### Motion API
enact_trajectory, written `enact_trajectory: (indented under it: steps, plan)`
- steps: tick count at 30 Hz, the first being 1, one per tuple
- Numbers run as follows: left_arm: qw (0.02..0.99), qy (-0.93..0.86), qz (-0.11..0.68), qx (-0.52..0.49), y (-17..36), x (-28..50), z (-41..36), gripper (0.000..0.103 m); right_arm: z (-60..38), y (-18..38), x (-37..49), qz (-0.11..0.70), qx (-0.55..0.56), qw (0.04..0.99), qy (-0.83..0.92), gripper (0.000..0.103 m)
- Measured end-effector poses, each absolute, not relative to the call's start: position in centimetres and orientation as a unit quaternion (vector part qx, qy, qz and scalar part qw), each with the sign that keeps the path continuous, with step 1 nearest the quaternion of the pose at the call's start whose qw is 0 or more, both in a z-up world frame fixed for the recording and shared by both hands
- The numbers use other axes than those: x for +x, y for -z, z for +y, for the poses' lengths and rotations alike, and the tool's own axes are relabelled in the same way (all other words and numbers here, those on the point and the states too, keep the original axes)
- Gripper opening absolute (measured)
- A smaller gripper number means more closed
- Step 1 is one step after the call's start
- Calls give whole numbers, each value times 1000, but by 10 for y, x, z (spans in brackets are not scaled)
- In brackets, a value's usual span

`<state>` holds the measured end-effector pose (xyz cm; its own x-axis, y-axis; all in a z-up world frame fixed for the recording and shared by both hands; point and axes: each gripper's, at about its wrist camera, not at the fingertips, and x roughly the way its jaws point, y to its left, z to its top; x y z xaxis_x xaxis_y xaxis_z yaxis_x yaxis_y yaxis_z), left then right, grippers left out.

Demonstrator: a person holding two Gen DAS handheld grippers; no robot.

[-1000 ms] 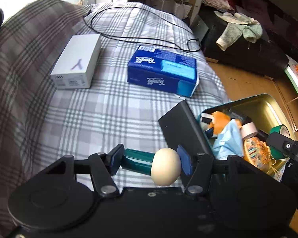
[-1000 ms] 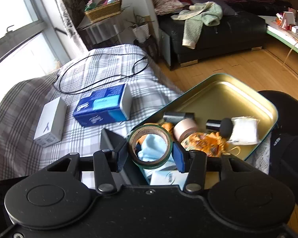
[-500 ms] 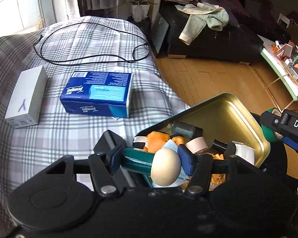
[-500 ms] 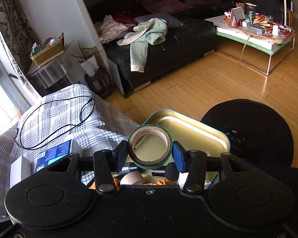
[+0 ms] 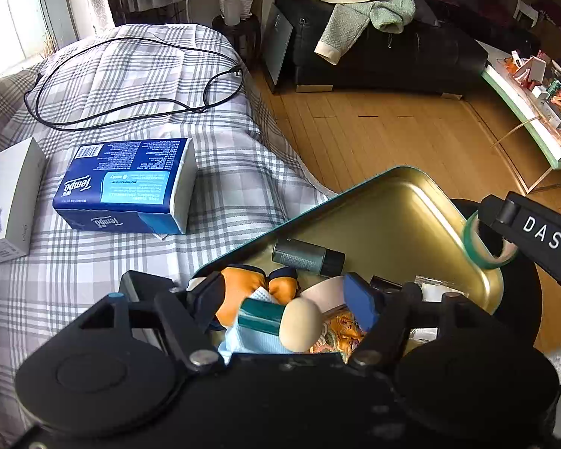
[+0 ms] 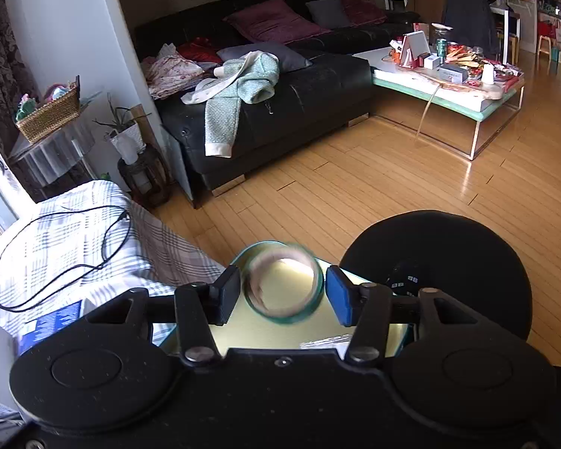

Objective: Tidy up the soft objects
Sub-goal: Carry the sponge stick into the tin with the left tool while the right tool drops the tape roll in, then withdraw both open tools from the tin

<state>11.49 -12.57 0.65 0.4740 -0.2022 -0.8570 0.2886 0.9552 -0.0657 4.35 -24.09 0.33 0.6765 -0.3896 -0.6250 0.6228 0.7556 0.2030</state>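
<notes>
On the plaid bed at nine o'clock, the blue tissue pack (image 5: pixel 125 187) reads "Tempo". My left gripper (image 5: pixel 286 305) is opening, its pads clear of the egg-headed green tool (image 5: pixel 280 321) dropping toward the tin (image 5: pixel 411 209). My right gripper (image 6: pixel 283 293), "DAS" on its arm, opens too, the tape roll (image 6: pixel 283 285) blurred, loose. Both look light and stiff; I'd grip the sides.
</notes>
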Motion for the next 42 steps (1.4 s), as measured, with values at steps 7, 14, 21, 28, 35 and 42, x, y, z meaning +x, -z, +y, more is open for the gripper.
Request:
enact_trajectory:
  steps: [7,14,21,28,35,42]
  plan:
    - [855,138,498,53,5,112,-122,77,-235,-2,41,288,198,898,268,54]
    - [860,130,491,52,3,93,-106,81,-220,-4,39,294,170,907,249,54]
    - [873,115,472,51,-7,65,-84,86,-201,-6,32,306,131,912,238,54]
    - [881,90,462,45,-8,36,-57,88,-177,-7,18,310,98,919,224,54]
    - [890,55,452,32,-6,12,-29,93,-156,-3,1,318,66,925,197,54]
    - [895,42,443,20,-5,-6,-6,99,-142,8,-12,334,41,923,185,54]
